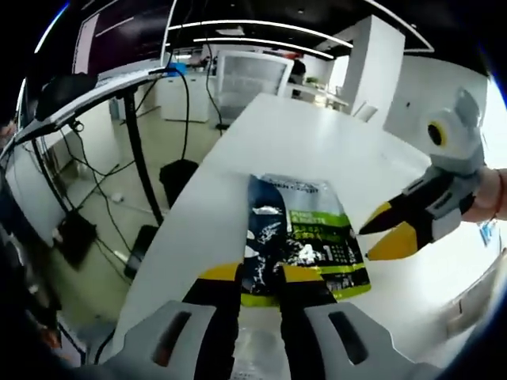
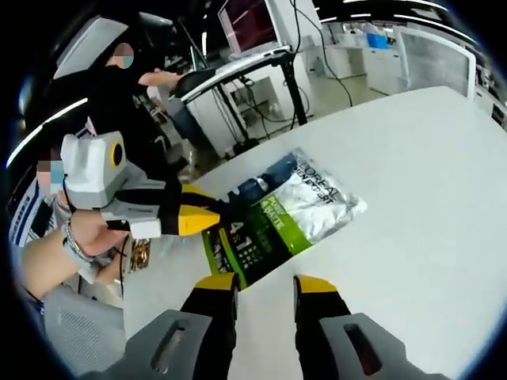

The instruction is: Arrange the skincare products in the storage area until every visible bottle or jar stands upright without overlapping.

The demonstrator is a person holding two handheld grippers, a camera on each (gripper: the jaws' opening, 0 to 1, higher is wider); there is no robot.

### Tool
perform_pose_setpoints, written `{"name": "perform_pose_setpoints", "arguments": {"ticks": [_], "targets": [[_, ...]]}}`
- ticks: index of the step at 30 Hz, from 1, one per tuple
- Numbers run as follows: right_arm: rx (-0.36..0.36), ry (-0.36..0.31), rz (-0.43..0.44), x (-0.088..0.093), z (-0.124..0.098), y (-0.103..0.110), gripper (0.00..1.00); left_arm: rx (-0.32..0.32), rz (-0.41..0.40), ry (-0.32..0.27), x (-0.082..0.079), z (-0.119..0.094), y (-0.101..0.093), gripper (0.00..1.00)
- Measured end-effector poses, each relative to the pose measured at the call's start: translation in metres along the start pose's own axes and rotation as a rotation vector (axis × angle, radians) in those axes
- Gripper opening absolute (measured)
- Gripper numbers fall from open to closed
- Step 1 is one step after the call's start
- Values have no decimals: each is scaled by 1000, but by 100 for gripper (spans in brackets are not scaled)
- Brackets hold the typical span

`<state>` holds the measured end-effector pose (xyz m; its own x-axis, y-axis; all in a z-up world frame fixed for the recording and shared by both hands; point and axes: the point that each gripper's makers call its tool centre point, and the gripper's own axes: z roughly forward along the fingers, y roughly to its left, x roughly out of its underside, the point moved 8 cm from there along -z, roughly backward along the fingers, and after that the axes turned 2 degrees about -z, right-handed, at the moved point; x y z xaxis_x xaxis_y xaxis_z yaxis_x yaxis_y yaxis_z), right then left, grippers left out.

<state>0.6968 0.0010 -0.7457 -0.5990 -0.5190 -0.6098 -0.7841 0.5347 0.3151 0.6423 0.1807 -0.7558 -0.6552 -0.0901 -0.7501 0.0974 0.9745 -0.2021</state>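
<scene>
A flat skincare sachet pack (image 1: 305,229), dark blue, green and silver, lies on the white table (image 1: 301,134). My left gripper (image 1: 261,273) holds its near edge between the jaws, which are closed down on the pack. In the right gripper view the same left gripper (image 2: 207,218) comes in from the left and bites the dark end of the pack (image 2: 277,214). My right gripper (image 2: 264,283) stands open just short of the pack's green corner, with nothing between its fingers. In the left gripper view, the right gripper (image 1: 380,233) hovers by the pack's right edge.
The table's edge (image 1: 170,229) runs close along the pack's left side, with floor and cables below. A black desk stand (image 1: 135,134) rises beyond it. A person's wrist with a bracelet (image 2: 75,241) holds the left gripper; a seated person (image 2: 127,87) is behind. White tabletop (image 2: 428,198) stretches to the right.
</scene>
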Motion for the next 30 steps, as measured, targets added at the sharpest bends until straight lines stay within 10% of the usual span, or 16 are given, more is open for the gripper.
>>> {"name": "perform_pose_setpoints", "arguments": {"ticks": [14, 23, 30], "targets": [[-32, -19, 167, 6, 6, -6, 0, 64, -23, 2, 1, 1, -4, 5], [15, 81, 27, 3, 6, 7, 0, 34, 63, 28, -1, 2, -11, 3], [-40, -45, 160, -9, -22, 19, 0, 100, -51, -76, -21, -14, -9, 2]]}}
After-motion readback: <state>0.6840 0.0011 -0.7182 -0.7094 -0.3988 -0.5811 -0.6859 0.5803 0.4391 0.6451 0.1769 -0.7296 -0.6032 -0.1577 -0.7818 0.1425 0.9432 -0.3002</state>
